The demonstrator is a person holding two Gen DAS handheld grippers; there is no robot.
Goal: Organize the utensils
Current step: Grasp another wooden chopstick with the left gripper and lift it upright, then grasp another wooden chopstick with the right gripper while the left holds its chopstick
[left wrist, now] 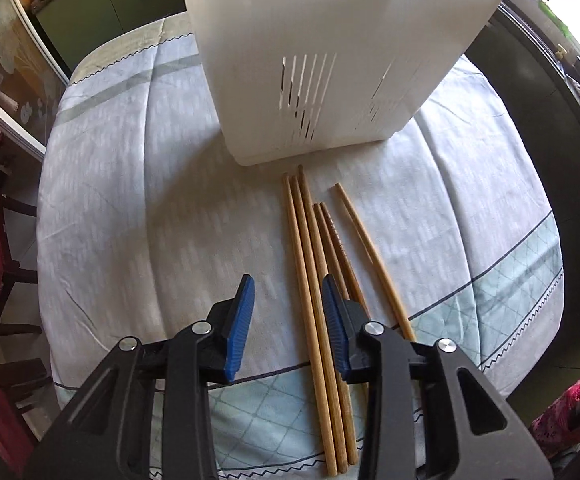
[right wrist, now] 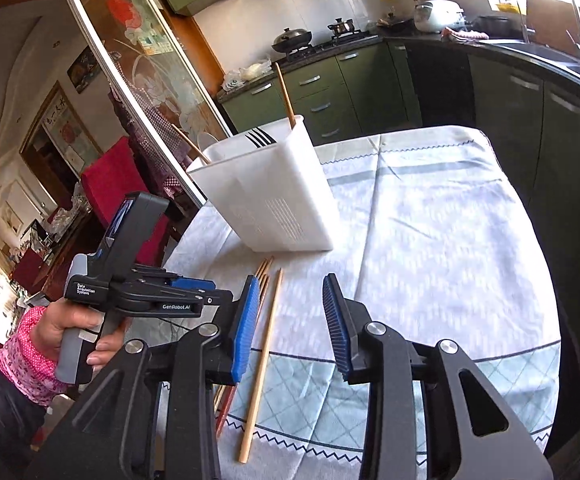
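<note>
Several wooden chopsticks (left wrist: 314, 280) lie side by side on the tablecloth (left wrist: 129, 200), pointing at a white slotted utensil holder (left wrist: 322, 60). My left gripper (left wrist: 287, 316) is open and empty, just above them, two chopsticks between its blue pads. In the right wrist view the holder (right wrist: 273, 196) stands upright with two chopsticks (right wrist: 285, 94) and black-handled utensils in it. My right gripper (right wrist: 290, 320) is open and empty above the table, right of a lone chopstick (right wrist: 261, 360). The left gripper's body (right wrist: 137, 284) shows there, held by a hand.
Dark green kitchen cabinets (right wrist: 330, 92) with a stove and pots stand behind the table. A red chair (right wrist: 117, 188) and a glass sliding door (right wrist: 137, 80) are to the left. The table's edge (right wrist: 502, 184) drops off at the right.
</note>
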